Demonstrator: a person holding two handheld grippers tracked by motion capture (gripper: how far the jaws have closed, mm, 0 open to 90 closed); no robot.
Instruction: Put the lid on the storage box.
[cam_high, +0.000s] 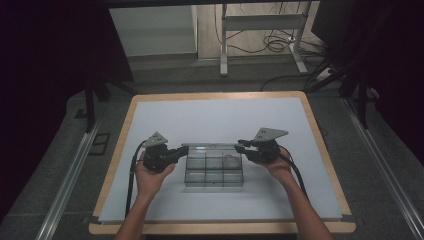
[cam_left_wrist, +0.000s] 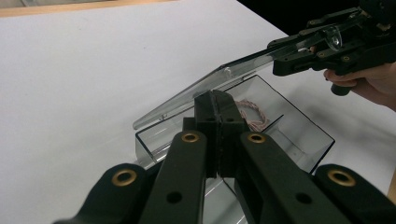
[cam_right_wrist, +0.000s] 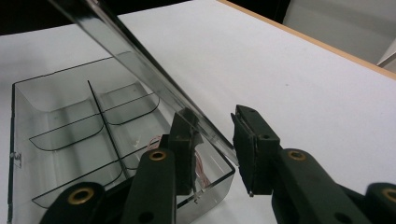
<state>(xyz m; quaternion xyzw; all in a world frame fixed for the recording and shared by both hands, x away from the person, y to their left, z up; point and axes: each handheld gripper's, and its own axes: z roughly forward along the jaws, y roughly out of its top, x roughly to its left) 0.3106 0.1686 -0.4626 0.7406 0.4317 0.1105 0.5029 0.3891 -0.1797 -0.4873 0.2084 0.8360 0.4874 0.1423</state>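
A clear plastic box with several compartments sits mid-table on the white mat. Its hinged lid is tilted up along the far side. A thin pink-and-white cord lies in one compartment at the box's right end. My left gripper is shut, jaws together, its tips at the box's left end wall; I cannot tell whether they pinch it. My right gripper is at the right end. The lid passes between its jaws, one beside it, the other standing a little off.
The white mat covers a wooden table whose rim shows on all sides. Beyond the far edge stand a metal desk frame and loose cables on the floor. A rail runs along the left side.
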